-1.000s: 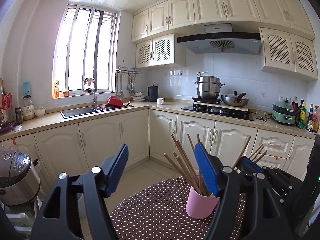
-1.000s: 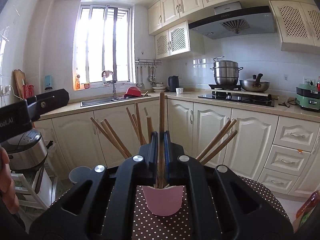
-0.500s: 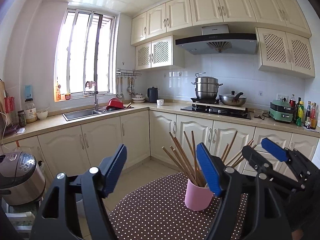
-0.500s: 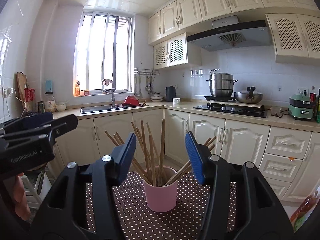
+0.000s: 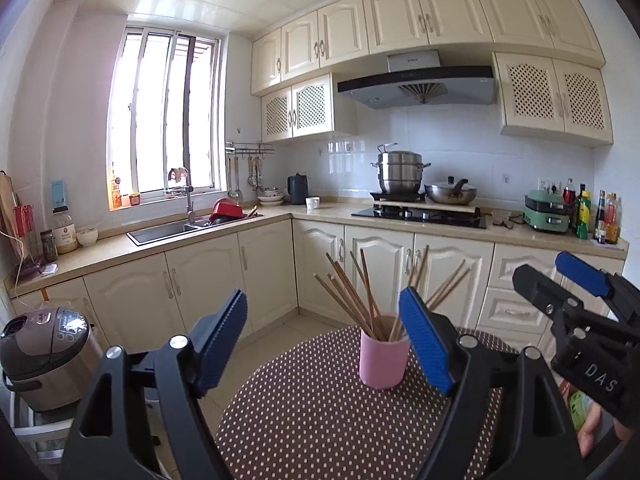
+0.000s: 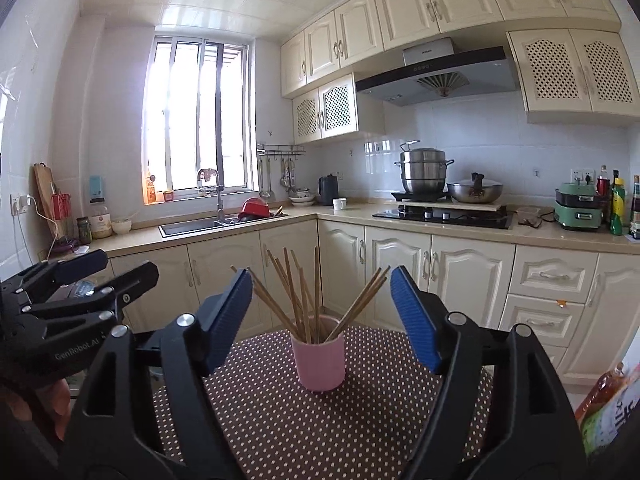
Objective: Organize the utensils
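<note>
I am in a cream-coloured kitchen with an L-shaped countertop (image 6: 400, 220) running under a barred window (image 6: 196, 120) and a range hood (image 6: 436, 76). On the counter sit a sink (image 6: 192, 224), a steel stacked pot (image 6: 423, 172) on the black hob (image 6: 440, 212), and a green appliance (image 6: 578, 206) with bottles beside it. In front of me is a round table with a brown, white-dotted cloth (image 6: 320, 420). Near its far edge, about the middle, a pink cup (image 6: 318, 358) stands upright, holding a loose spray of wooden chopsticks (image 6: 304, 300) that lean outward in several directions. My right gripper (image 6: 321, 314) hovers on my side of the cup, its blue-padded jaws having just been opening and now released wide; the cup and chopsticks appear between them in the view, but the pads touch nothing. My left gripper (image 5: 322, 340) is likewise released, its jaws having just spread a little wider, empty, with the cup (image 5: 383, 358) seen just inside its right pad. Each gripper shows at the edge of the other's view, the two well apart.
</note>
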The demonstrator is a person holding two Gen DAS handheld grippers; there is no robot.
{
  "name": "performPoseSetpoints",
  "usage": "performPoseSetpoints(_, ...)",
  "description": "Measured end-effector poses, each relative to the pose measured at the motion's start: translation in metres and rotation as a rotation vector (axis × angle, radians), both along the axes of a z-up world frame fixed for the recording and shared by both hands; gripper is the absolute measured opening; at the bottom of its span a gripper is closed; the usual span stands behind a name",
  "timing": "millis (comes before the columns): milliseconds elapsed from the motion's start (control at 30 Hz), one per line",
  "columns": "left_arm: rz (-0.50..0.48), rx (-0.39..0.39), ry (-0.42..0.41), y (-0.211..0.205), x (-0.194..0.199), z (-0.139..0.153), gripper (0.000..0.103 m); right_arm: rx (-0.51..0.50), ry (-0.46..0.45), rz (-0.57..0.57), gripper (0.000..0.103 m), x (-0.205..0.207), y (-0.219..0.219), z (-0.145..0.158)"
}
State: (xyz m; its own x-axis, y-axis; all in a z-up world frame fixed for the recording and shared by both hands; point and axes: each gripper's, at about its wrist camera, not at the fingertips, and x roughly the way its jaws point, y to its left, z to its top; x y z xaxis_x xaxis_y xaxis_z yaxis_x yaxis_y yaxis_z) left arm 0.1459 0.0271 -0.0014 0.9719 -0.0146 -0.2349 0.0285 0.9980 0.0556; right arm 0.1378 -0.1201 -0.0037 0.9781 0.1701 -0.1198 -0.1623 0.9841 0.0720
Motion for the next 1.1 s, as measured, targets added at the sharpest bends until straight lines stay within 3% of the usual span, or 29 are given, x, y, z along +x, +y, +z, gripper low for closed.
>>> performPoseSetpoints(300, 0.005, 0.037, -0.025, -0.002, -0.062, 0.005, 0.084, -0.006, 0.034, -0.020, 0.088, -0.053, 0.003, 0.000)
performPoseSetpoints(500, 0.000, 0.001, -0.041, 0.009, -0.093, 0.009, 0.085, -0.039, 0.016, -0.024, 0.094, -0.080, 0.010, 0.007)
performPoseSetpoints(1100, 0.015, -0.010, -0.113, 0.020, -0.142, 0.028, 0.090, -0.059, -0.037, -0.006, 0.097, -0.118, 0.023, 0.025)
